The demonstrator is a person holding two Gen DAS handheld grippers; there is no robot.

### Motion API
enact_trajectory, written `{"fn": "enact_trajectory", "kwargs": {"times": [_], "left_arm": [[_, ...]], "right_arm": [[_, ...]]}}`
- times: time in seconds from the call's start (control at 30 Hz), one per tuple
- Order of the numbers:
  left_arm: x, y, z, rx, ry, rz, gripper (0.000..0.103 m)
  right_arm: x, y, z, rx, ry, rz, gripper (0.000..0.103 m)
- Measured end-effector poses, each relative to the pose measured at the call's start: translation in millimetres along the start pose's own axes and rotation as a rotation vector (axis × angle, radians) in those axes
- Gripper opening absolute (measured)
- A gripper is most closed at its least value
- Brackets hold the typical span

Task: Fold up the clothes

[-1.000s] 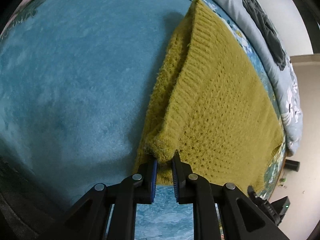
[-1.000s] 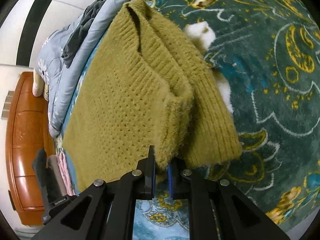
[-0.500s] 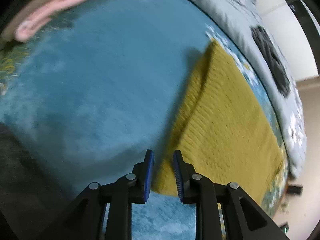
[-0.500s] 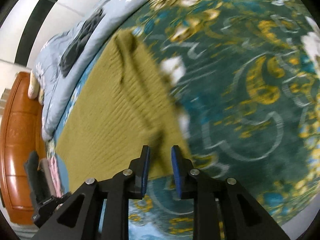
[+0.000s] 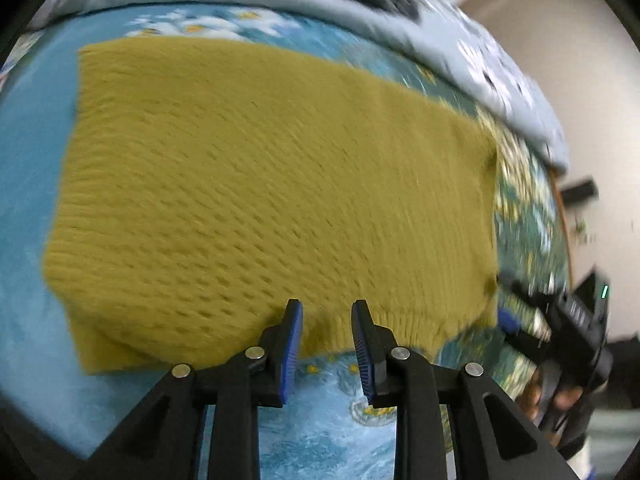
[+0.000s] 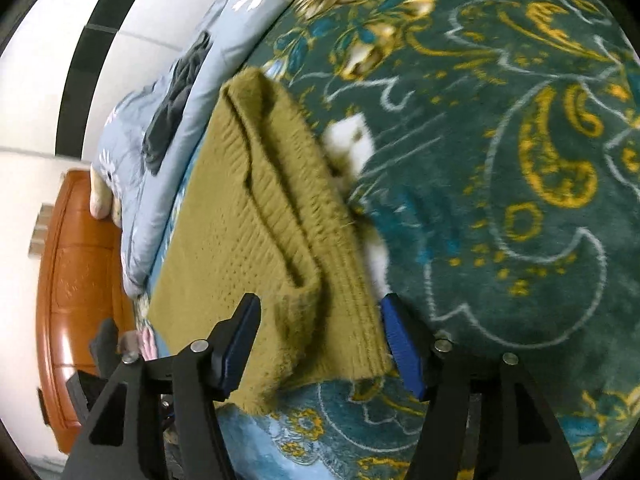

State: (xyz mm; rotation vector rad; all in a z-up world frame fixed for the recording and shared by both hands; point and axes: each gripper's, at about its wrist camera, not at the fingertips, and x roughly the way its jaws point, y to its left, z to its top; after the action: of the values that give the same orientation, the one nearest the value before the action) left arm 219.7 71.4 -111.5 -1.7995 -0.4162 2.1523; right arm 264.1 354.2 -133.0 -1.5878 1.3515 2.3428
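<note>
Sweater [image 5: 272, 184] lies flat on the blanket [image 6: 520, 200], long axis running across the left gripper [image 5: 326, 344]. Left jaws part-open and empty, just short of its near hem. Right gripper [image 6: 320, 344] is nearer: spread wide, empty, straddling the folded end.

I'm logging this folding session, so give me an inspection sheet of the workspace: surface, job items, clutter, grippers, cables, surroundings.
Surface: patterned teal blanket spread over the bed, blue in places.
Job's things: mustard knit sweater lying folded on the blanket, sleeve folded over at its right side.
Clutter: dark garment on the grey floral quilt.
Grippers: left gripper open at the sweater's near edge, holding nothing; right gripper open wide, fingers either side of the sweater's hem, not clamped.
Cables: nothing seen.
Surroundings: wooden headboard, white wall.
</note>
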Motion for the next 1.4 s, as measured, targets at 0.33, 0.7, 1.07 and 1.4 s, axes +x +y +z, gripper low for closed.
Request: {"fn": "enact_trajectory", "kwargs": {"times": [0.33, 0.7, 1.07, 1.4], "left_arm": [[12, 23, -16, -0.094, 0.072, -0.066, 0.029], [-55, 77, -12, -0.239, -0.177, -0.081, 0.037], [-104, 223, -46, -0.825, -0.352, -0.289, 0.040], [-136, 255, -45, -0.879, -0.487, -0.260, 0.043]], "right_arm": [[23, 8, 9, 0.008, 0.033, 0.017, 0.043], [17, 27, 12, 0.039, 0.034, -0.034, 0.024], [18, 194, -17, -0.431, 0.088, 0.099, 0.023], [99, 302, -171, -1.126, 0.399, 0.030, 0.022]]}}
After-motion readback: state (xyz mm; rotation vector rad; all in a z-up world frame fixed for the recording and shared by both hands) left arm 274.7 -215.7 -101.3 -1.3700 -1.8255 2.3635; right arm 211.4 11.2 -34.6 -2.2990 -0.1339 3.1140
